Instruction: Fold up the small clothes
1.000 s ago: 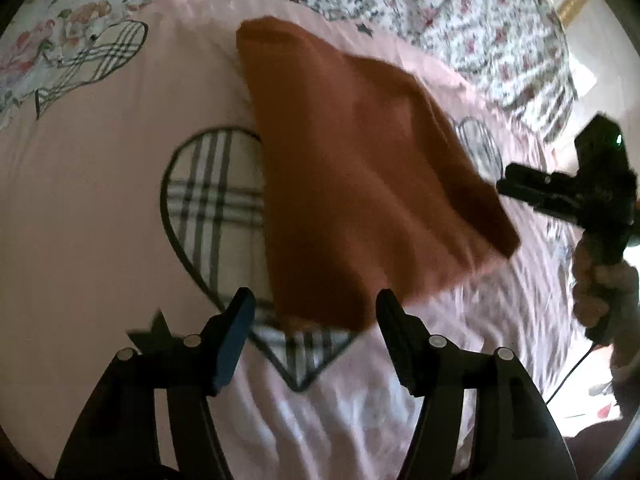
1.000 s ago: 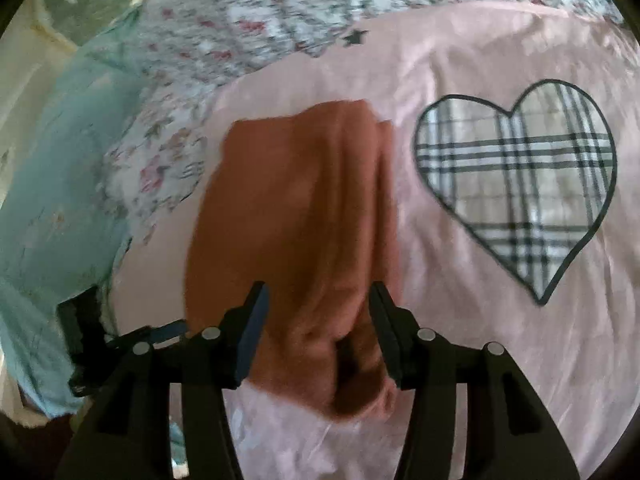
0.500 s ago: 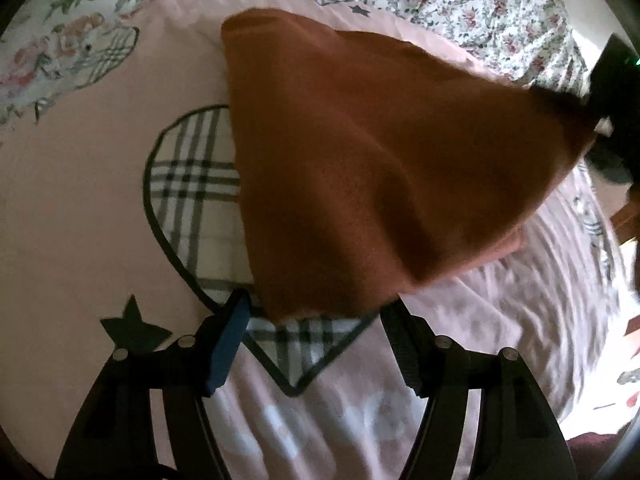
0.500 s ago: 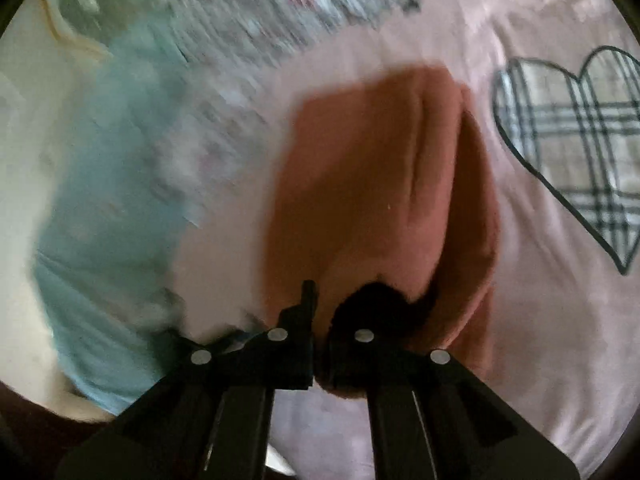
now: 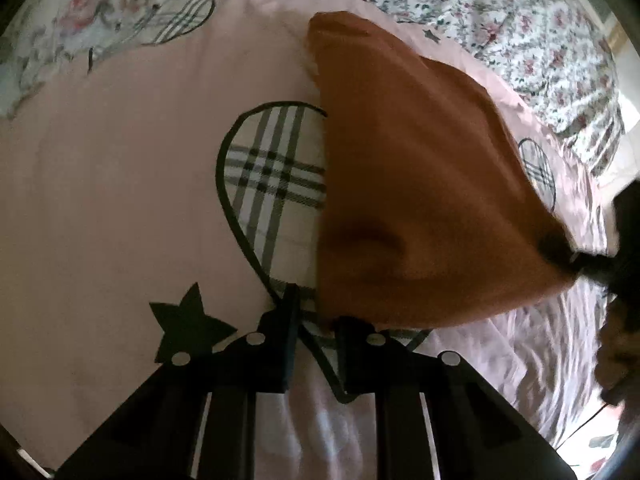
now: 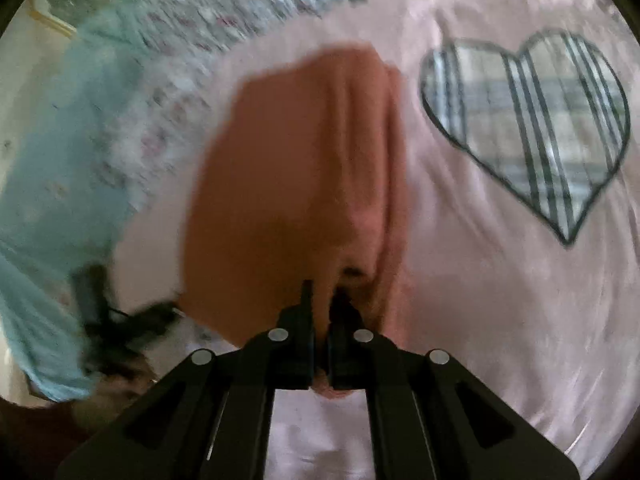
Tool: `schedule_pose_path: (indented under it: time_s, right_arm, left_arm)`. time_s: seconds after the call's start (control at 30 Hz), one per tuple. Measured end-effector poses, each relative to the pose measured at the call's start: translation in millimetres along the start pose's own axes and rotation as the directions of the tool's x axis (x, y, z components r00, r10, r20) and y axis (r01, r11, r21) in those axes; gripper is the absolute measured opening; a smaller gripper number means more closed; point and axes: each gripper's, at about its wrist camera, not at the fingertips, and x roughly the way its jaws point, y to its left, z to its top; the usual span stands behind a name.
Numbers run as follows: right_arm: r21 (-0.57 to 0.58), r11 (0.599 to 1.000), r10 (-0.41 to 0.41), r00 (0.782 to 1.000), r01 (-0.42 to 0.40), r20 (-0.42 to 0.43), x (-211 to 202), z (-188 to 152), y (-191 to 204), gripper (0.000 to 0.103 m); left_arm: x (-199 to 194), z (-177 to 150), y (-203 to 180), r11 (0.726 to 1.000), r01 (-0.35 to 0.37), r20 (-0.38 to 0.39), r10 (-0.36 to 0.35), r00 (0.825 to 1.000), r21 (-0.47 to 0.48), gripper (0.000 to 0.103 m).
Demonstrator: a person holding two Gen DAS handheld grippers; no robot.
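— Garment position?

— One rust-brown cloth (image 5: pixel 420 184) lies on my bed, spread over a pink cover (image 5: pixel 120 184). In my left wrist view it overlaps the right side of a plaid heart (image 5: pixel 272 184) printed on that cover, and a black star (image 5: pixel 188 328) sits to the left of my gripper's fingers. Beyond the pink cover there is a floral bedspread (image 5: pixel 500 12). In my right wrist view a pale blue fabric (image 6: pixel 52 184) lies at the left edge, and a plaid heart (image 6: pixel 532 128) shows clear of the cloth, to its right.

— Left gripper?

— My left gripper (image 5: pixel 316 320) is at the cloth's near corner. Its jaws are closing, with a narrow gap between them, and the corner of the cloth sits in that gap. The pads are not clearly pressed on it, so I record no firm hold.

— Right gripper?

— My right gripper (image 6: pixel 320 304) has its jaws brought right together on the near edge of the cloth; fabric is pinched between them and bunches up in folds just ahead of the tips. From the left wrist view, the same gripper (image 5: pixel 568 256) appears at the cloth's far right corner, with the fabric drawn up to a point there.

— Picture quality?

— Right wrist view is blurred. My left gripper shows there only as a dark smear at lower left.
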Motion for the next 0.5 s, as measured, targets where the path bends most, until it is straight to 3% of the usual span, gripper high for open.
schedule_pose_path:
  time_s: [0.17, 0.33, 0.47, 0.5]
  right_arm:
    - [0.061, 0.998, 0.015, 1.0, -0.014, -0.015, 5.2, -4.1, -17.0, 0.008]
    - [0.056, 0.997, 0.051, 0.998, -0.052, 0.028, -28.7, 2.2, -13.0, 0.014]
    - [0.061, 0.994, 0.084, 0.99, -0.092, 0.115, -43.9, 24.7, -7.9, 0.039]
    - [0.059, 0.994, 0.085, 0.988, -0.093, 0.129, -42.2, 33.0, -7.7, 0.039]
  left_arm:
    - [-0.3, 2.1, 4.9, 0.999, 0.03, -0.051, -0.029, 0.998, 0.013, 0.016]
    - [-28.8, -2.5, 3.1, 0.987, 0.116, -0.082, -0.107, 0.991, 0.115, 0.016]
    - [-55.2, 7.3, -7.4, 0.966, 0.192, -0.047, -0.187, 0.981, 0.171, 0.024]
    - [-55.4, 12.0, -12.1, 0.965, 0.195, -0.036, -0.192, 0.981, 0.178, 0.025]
